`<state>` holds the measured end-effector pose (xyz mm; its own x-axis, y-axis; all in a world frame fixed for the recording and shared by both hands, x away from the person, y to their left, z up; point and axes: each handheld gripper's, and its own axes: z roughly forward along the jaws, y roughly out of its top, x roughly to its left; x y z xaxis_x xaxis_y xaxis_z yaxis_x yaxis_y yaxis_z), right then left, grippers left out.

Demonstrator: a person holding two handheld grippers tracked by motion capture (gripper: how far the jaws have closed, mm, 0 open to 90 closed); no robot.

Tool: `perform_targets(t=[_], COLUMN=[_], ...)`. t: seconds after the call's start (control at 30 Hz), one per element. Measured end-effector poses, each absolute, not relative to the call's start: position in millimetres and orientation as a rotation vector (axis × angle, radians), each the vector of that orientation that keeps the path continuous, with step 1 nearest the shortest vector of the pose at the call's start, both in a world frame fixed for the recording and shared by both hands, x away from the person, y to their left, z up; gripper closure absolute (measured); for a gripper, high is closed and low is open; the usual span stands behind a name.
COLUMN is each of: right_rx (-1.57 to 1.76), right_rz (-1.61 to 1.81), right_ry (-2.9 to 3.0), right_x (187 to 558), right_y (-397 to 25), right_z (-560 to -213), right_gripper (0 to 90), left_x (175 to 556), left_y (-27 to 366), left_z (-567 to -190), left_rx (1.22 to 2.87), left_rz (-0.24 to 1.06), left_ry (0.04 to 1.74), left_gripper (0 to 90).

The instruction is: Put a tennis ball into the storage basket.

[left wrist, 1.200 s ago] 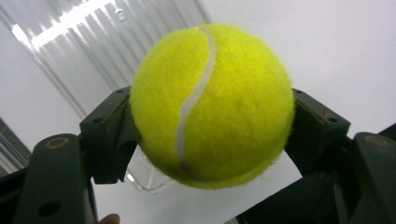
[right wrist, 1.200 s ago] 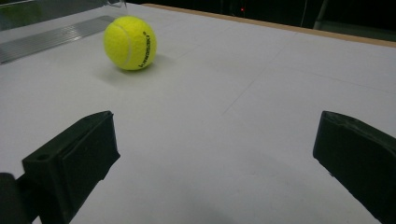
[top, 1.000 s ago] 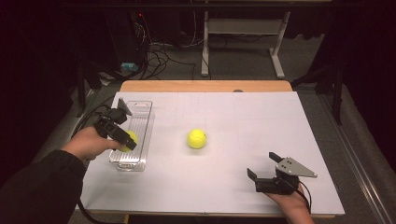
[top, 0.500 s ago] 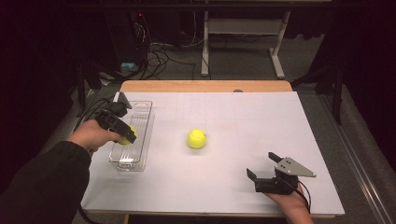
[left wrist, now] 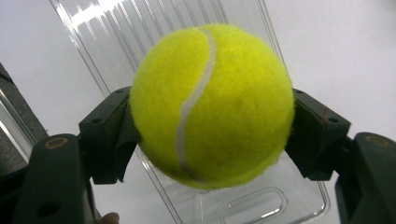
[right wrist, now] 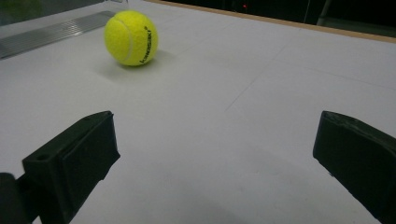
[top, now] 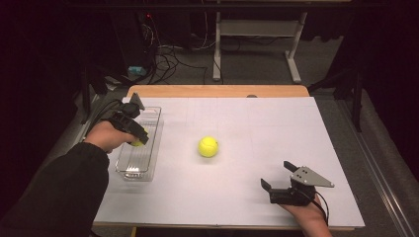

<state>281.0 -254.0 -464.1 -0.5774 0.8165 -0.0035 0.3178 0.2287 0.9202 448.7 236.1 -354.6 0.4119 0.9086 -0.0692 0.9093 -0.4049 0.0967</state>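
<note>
A yellow tennis ball is clamped between the jaws of my left gripper, held over the clear plastic tray. From above, the left gripper hovers over the middle of the tray at the table's left, with the held ball peeking out under the hand. A second tennis ball rests free on the white table centre and lies ahead to the left of my right gripper. The right gripper sits open near the front edge with nothing between its jaws.
The white sheet covers the table, with a wooden edge at the far side. The tray's ridged side lies beyond the free ball. Cables and desk legs are on the floor behind.
My left gripper has carried the ball a little toward the tray's far end. The free ball and the right gripper have not moved.
</note>
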Motion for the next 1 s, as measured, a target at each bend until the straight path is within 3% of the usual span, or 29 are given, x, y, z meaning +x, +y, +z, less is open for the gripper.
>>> perform_targets(t=[0.87,0.93,0.97,1.0], right_rx=[1.033,1.03,1.03,1.032], right_rz=[1.32,1.32,1.32,1.321], right_ry=[2.021,2.023,2.023,2.024], right_x=[280,280,280,280], right_y=[-251,-251,-251,-251], right_z=[-465,-465,-465,-465], right_gripper=[0.4,0.3,0.3,0.4], left_x=[463,462,462,462], left_y=[230,231,231,231], left_z=[-371,-369,-368,-367], left_rx=[2.558,2.543,2.541,2.542], left_rz=[0.024,0.03,0.022,0.005], left_ry=[1.653,1.65,1.649,1.643], left_gripper=[25.3,10.7,10.7,2.6])
